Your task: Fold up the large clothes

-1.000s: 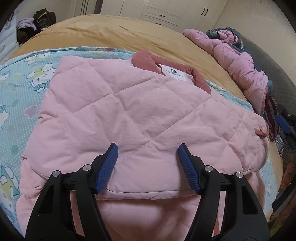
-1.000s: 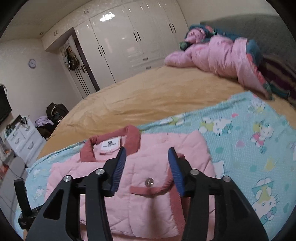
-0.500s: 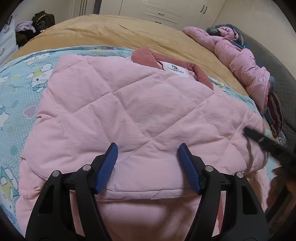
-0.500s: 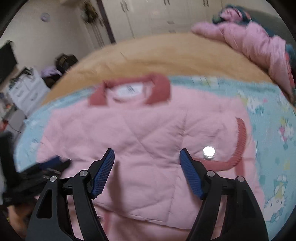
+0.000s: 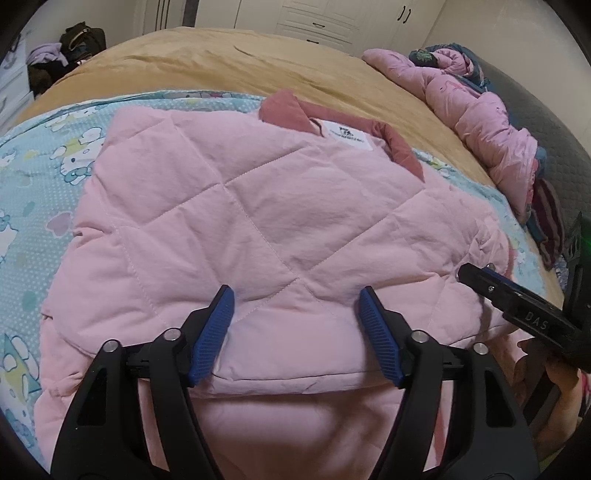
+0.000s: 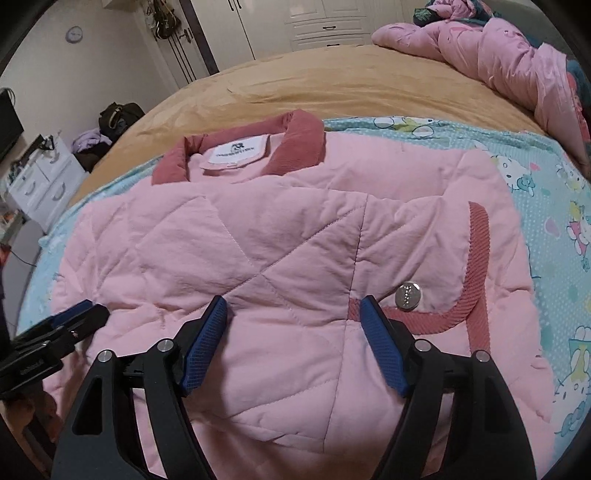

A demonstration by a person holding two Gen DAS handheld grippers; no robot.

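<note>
Pink quilted jacket with a rose corduroy collar lies collar-away, its folded near hem just under both grippers — left gripper and right gripper have just been opening, empty, side by side.

A bedroom spreads ahead of me under indoor light. White wardrobes with dark handles line the far wall, and a round clock hangs on the pale wall to their left. The bed carries a tan bedspread, with a light-blue cartoon-print sheet laid across its near part. A heap of pink bedding lies along the bed's right edge, against a dark grey padded headboard. A white chest of drawers stands at left, dark bags and lilac clothes beside it.
</note>
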